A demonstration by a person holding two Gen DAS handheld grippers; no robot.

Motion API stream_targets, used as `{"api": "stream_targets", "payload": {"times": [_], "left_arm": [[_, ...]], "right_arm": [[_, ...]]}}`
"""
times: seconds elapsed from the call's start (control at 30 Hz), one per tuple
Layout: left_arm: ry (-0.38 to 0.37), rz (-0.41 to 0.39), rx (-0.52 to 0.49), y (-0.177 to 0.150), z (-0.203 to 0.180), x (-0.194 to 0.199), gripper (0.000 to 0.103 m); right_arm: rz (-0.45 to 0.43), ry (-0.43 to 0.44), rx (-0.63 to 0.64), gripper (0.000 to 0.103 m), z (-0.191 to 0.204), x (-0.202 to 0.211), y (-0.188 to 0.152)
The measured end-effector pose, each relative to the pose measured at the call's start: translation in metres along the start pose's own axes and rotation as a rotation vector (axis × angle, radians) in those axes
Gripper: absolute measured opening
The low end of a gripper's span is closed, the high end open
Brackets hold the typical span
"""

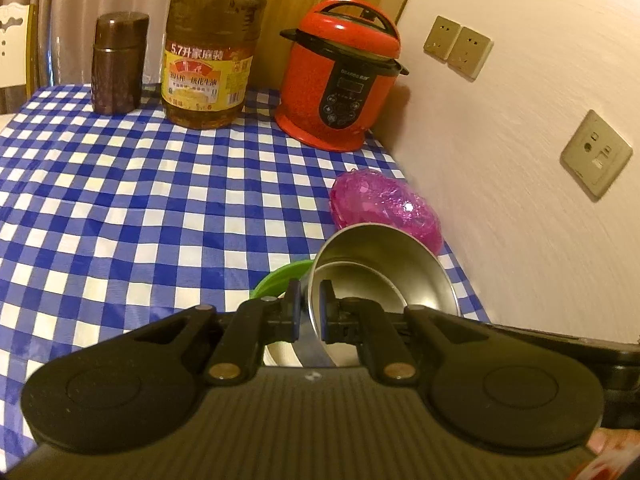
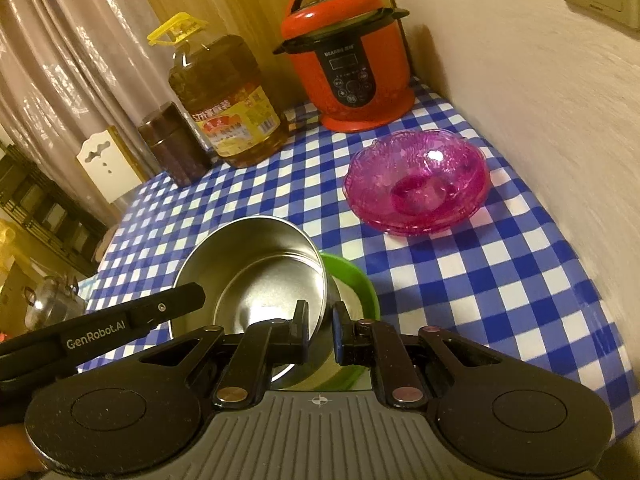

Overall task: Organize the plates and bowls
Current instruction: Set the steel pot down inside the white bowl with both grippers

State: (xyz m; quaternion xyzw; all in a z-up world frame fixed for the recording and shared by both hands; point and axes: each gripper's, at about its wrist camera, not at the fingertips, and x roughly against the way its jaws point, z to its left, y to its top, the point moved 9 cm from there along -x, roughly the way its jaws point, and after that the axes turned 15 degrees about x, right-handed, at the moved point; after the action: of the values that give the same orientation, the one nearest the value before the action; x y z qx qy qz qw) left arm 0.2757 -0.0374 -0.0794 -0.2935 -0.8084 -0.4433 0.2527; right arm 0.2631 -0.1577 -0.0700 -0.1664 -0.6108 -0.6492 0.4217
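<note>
A steel bowl (image 1: pixel 384 268) is tilted above a green bowl (image 1: pixel 280 278) on the checked table. My left gripper (image 1: pixel 310 312) is shut on the steel bowl's rim. In the right wrist view my right gripper (image 2: pixel 320 334) is shut on the opposite rim of the steel bowl (image 2: pixel 256 276), which sits partly over the green bowl (image 2: pixel 360 284). A pink glass bowl (image 2: pixel 416 182) stands beyond, near the wall; it also shows in the left wrist view (image 1: pixel 384 208). The left gripper's arm (image 2: pixel 104 328) shows at the left of the right wrist view.
A red pressure cooker (image 1: pixel 340 80), a large oil bottle (image 1: pixel 208 52) and a brown canister (image 1: pixel 118 64) stand along the table's far edge. The wall with sockets (image 1: pixel 596 154) borders the table on the right. A chair (image 2: pixel 104 164) stands beyond the table.
</note>
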Motion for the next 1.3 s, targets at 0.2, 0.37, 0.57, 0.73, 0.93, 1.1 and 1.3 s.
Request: {"api": "stream_targets", "payload": {"times": [0.2, 0.37, 0.57, 0.73, 0.93, 1.1, 1.3], "left_arm": [[0.019, 0.02, 0.009, 0.0, 0.008, -0.019, 0.007], [0.043, 0.039, 0.006, -0.004, 0.016, -0.029, 0.007], [0.054, 0.068, 0.004, -0.013, 0.022, -0.038, 0.007], [0.068, 0.086, -0.013, -0.016, 0.025, -0.042, 0.008], [0.072, 0.1, -0.009, -0.019, 0.03, -0.043, 0.008], [0.06, 0.085, 0.01, -0.016, 0.032, -0.038, 0.01], [0.043, 0.038, 0.024, -0.003, 0.031, -0.023, 0.012]], "right_arm": [[0.026, -0.003, 0.01, 0.012, -0.007, -0.02, 0.002], [0.06, 0.004, 0.012, 0.012, -0.009, -0.036, -0.004], [0.086, -0.001, 0.013, 0.012, -0.012, -0.047, -0.011], [0.096, -0.01, 0.032, 0.012, -0.01, -0.051, -0.012], [0.105, -0.02, 0.045, 0.012, -0.01, -0.055, -0.015], [0.089, 0.001, 0.027, 0.012, -0.009, -0.05, -0.013], [0.023, 0.023, -0.027, 0.012, -0.015, -0.037, -0.006]]}}
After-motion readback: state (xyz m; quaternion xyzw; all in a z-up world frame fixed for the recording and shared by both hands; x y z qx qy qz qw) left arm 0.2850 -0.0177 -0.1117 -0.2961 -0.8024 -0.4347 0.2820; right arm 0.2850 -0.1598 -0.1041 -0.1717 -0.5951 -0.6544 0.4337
